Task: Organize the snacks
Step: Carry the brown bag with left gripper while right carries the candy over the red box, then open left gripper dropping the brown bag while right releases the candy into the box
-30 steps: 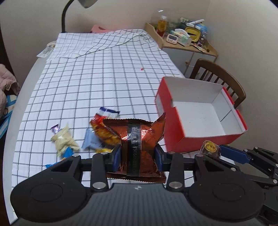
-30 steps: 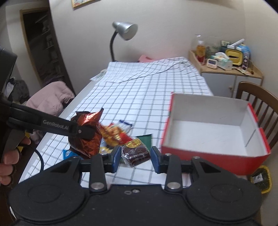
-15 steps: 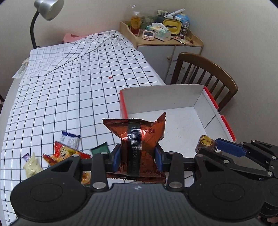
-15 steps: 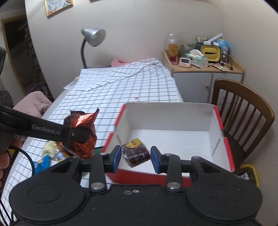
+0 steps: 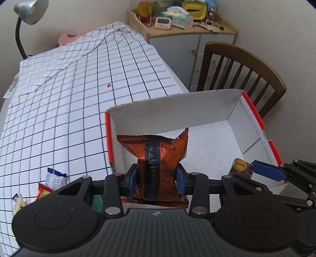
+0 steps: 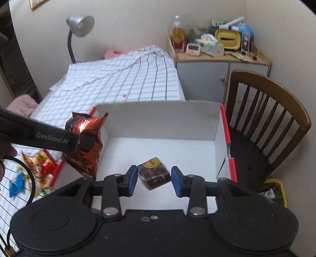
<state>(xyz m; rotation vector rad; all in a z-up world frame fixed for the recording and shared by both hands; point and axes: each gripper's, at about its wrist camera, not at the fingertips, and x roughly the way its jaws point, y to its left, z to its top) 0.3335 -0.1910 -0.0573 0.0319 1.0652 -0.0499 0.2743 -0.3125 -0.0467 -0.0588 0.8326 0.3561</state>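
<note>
While the left gripper (image 5: 156,177) clamps a copper-brown foil Oreo packet (image 5: 156,156) in its fingers, the right gripper (image 6: 154,179) grips a small dark brown wrapped cake (image 6: 154,175); both hang over the open red-and-white cardboard box (image 6: 158,116) on the checked counter (image 5: 79,98).

- Plain beige walls (image 6: 128,29) are enclosing the room.
- A table under a white checked cloth (image 5: 79,98) is running toward the far wall; the cloth is lying folded over at the far edge.
- A grey gooseneck lamp (image 6: 80,25) is standing at the table's far left corner.
- A grey corner cabinet (image 6: 203,79) with a wooden top is carrying clutter.
- A dark wooden chair (image 6: 266,118) is standing beside the table's right edge.
- A framed picture (image 6: 37,2) is hanging at upper left.
</note>
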